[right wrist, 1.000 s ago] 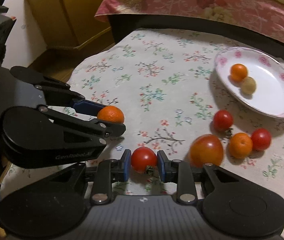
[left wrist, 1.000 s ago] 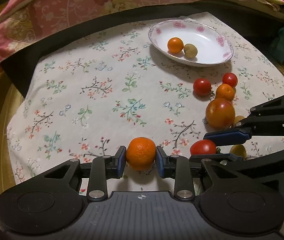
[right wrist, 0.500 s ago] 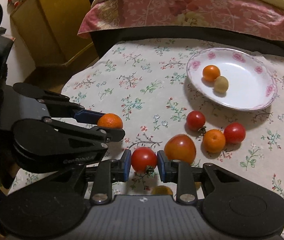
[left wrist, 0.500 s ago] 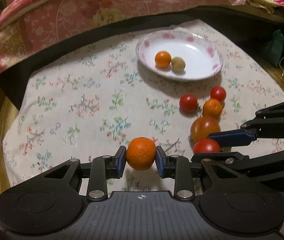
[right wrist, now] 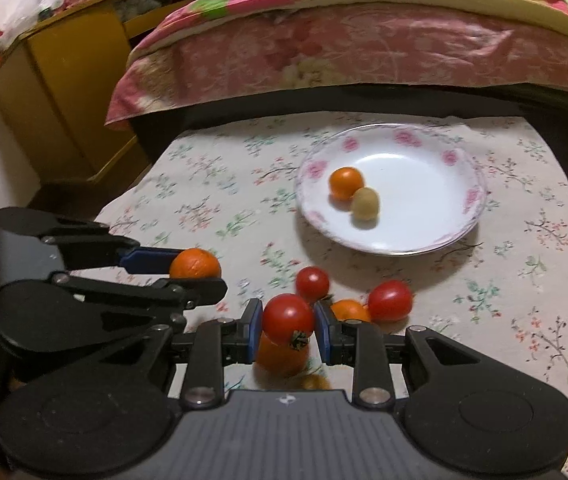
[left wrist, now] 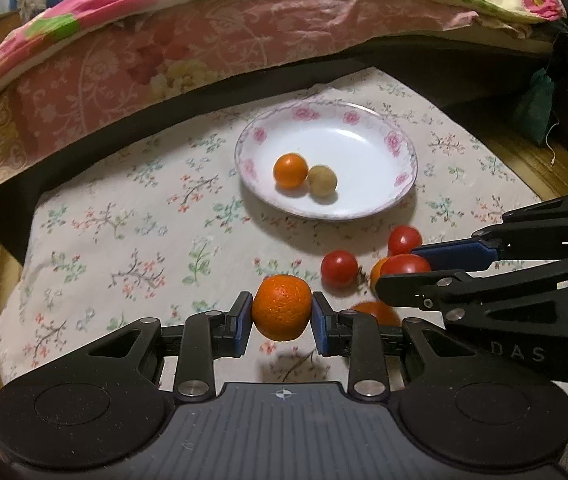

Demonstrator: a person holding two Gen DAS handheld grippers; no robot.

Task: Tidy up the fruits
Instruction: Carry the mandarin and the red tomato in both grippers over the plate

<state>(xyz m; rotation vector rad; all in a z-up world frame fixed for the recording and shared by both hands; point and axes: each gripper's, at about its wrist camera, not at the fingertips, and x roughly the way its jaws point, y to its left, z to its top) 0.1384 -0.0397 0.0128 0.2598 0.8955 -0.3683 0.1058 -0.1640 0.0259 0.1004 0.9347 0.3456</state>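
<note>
The left gripper (left wrist: 282, 316) is clamping a dimpled round orange (left wrist: 282, 307), the right gripper (right wrist: 288, 330) a glossy red tomato (right wrist: 288, 319), both hanging above the floral tablecloth (left wrist: 132, 216). Squeezing risks bruising the tomato; releasing high risks either rolling off the white rose-rimmed plate (left wrist: 400, 160).

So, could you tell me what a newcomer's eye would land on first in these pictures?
Probably the two held fruits up front: an orange clamped in the left gripper and a red tomato in the right gripper, both above the flowered cloth. Beyond them, the white rose-rimmed plate holds a small orange touching a pale brownish fruit.
</note>
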